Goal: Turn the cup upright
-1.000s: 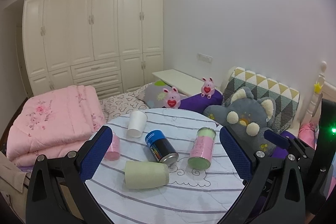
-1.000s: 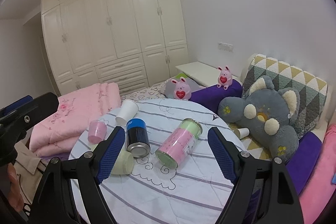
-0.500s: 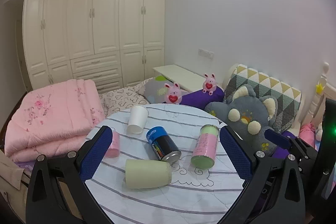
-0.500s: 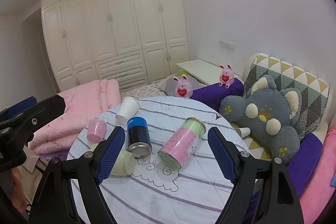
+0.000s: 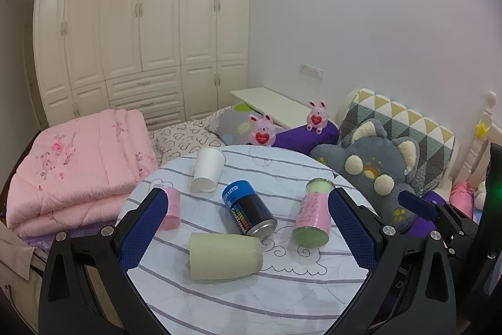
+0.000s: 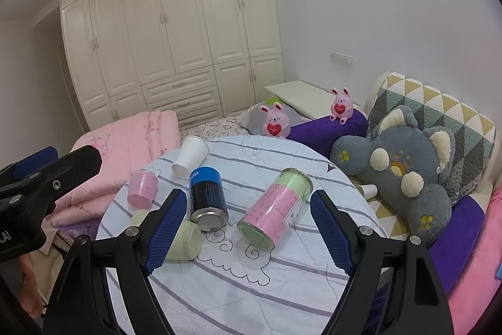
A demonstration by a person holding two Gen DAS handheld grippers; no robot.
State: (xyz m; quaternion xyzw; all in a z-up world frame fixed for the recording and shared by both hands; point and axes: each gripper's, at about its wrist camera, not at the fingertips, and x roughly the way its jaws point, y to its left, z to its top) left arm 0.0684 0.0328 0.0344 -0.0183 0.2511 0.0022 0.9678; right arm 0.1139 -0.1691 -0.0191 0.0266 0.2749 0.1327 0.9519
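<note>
Both views have tipped down a little, so more wardrobe shows. Left hand-held gripper (image 5: pixel 248 223) and right hand-held gripper (image 6: pixel 246 228) hang wide apart, holding nothing. The pale green plastic cup (image 5: pixel 225 256) lies on its side on the round striped tabletop (image 5: pixel 251 297), touching a blue-and-black tin can (image 5: pixel 249 209).

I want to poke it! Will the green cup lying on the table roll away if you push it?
Probably: the green cup lies on its side. Being tapered, it would likely curve rather than roll straight. The blue can close behind might stop it.
</note>
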